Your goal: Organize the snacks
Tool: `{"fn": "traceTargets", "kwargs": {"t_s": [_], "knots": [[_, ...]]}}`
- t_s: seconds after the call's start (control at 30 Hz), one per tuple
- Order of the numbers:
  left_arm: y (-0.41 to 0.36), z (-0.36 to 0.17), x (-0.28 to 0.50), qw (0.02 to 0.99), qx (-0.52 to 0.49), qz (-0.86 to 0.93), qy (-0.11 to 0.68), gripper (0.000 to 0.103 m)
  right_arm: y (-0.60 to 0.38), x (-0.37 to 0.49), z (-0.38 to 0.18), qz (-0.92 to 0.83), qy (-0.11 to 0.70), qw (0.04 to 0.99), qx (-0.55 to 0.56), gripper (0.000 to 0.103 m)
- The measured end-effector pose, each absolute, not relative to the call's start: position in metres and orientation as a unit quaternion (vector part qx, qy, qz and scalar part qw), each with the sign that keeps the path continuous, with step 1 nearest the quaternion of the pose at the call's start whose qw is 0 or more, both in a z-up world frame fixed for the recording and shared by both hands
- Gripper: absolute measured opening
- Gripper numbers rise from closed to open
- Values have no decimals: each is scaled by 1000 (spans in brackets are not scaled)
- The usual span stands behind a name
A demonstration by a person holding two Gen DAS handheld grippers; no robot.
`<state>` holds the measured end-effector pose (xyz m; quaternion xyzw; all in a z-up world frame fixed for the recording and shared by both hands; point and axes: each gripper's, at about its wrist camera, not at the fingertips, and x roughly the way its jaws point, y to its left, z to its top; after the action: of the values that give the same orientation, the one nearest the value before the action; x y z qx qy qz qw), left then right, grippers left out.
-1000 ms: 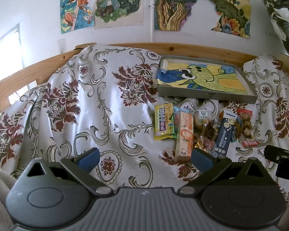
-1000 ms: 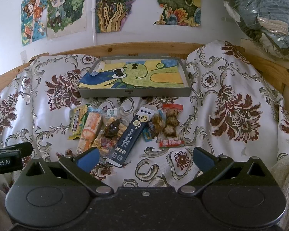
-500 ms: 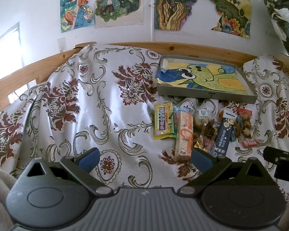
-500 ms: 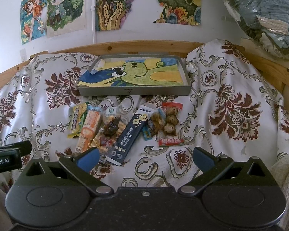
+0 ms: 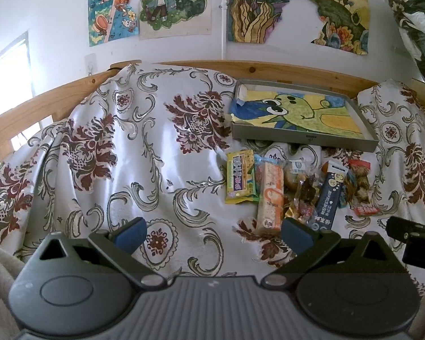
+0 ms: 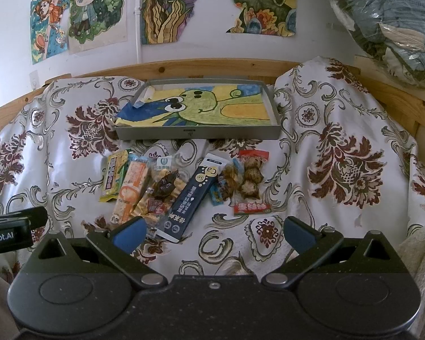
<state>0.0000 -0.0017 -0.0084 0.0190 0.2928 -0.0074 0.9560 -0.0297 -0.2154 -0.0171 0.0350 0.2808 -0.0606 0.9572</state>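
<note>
Surface: floral cloth (image 6: 340, 130), white with dark red flowers and grey scrolls, draped over a wooden frame (image 6: 212, 66).

Tray (image 6: 197, 133): grey, shallow, rectangular, lined with a drawing of a green creature on yellow and blue. It lies at the far side of the cloth, just beyond the snacks, with no packet in it.

Snacks, in a loose row on the cloth just in front of the tray, from the left as the right wrist view shows them:
- yellow-green packet (image 6: 114, 177), flat, at the left end
- orange wafer pack (image 6: 130, 191), long, overlapping the yellow-green packet's edge
- clear packets of dark brown pieces (image 6: 163, 189), heaped
- dark blue box (image 6: 194, 197), long and narrow, lying on a diagonal
- small blue-edged packet (image 6: 223, 185)
- red-ended packet of brown balls (image 6: 250, 182), at the right end

Left gripper (image 5: 212, 231): fingers spread wide, nothing between them, over bare cloth. The snack row lies ahead and to its right; its right fingertip overlaps the near end of the dark blue box in the left wrist view.

Right gripper (image 6: 212, 231): fingers spread wide, empty. The row lies ahead; the dark blue box's near end sits just past its left fingertip.

Wall: coloured drawings (image 6: 79, 11) pinned above the frame.
</note>
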Motion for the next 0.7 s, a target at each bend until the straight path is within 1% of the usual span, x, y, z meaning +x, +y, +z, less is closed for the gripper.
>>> {"fn": "traceTargets", "kwargs": {"t_s": [0.7], "knots": [[-3,-10,-1,955,17,-7,297,103,-215,-29,-19,-61,283,956,34,102]]}}
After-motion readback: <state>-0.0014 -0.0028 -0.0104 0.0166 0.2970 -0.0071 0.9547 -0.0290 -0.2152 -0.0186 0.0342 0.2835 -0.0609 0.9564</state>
